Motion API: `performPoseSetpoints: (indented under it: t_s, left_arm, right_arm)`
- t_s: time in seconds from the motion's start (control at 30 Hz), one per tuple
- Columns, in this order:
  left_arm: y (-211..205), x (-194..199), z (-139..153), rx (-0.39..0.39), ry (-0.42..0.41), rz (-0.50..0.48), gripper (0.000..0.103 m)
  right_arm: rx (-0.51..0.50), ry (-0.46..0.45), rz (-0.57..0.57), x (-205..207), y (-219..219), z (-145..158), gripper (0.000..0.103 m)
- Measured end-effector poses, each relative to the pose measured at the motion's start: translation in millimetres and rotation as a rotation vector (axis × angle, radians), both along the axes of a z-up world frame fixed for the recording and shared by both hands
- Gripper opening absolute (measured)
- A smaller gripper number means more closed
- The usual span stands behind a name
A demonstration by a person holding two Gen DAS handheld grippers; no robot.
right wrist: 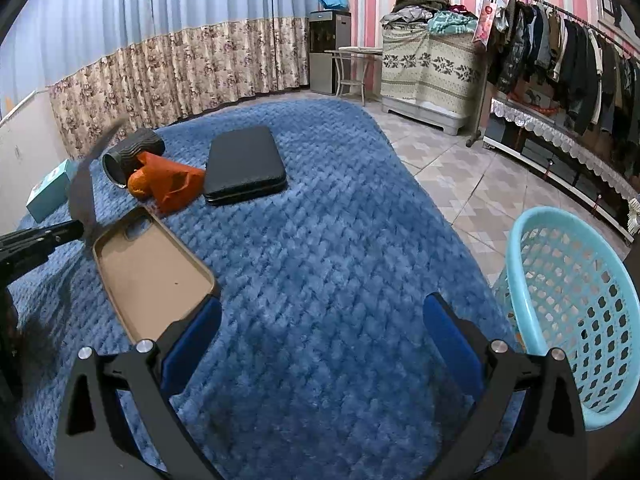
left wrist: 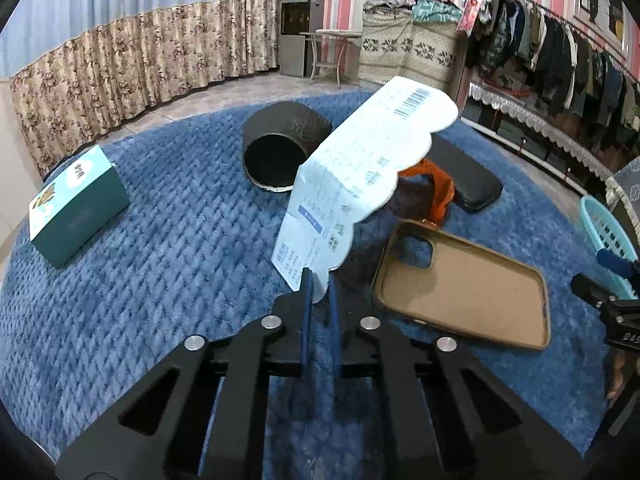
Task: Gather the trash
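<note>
Left tongs (left wrist: 320, 284) pinch 1 corner of a printed paper sheet (left wrist: 360, 172), lifting it over the blue blanket (left wrist: 160, 260).

The grip is shallow, right at the sheet's lower edge, so the floppy paper could slide out or tear on the way to the light blue basket (right wrist: 568, 300) at the far right. Right tongs (right wrist: 324, 324) hang wide apart, holding nothing. A swing could also brush the tan phone case (left wrist: 464, 288) just beside.
</note>
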State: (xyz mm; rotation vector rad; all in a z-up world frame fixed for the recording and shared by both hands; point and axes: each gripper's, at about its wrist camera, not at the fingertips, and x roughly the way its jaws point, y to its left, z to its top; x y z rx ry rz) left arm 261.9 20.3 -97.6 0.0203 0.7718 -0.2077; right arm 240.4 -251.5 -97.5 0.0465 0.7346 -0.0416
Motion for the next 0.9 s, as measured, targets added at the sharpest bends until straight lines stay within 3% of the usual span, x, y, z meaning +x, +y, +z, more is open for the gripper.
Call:
performPoseSetpoints:
  t_s: [0.9]
  left_arm:
    - [63,-20,25,-0.106,-0.067,0.093,0.000]
  right_arm:
    - [-0.077,-0.004,0.081,16,26,10,0.098]
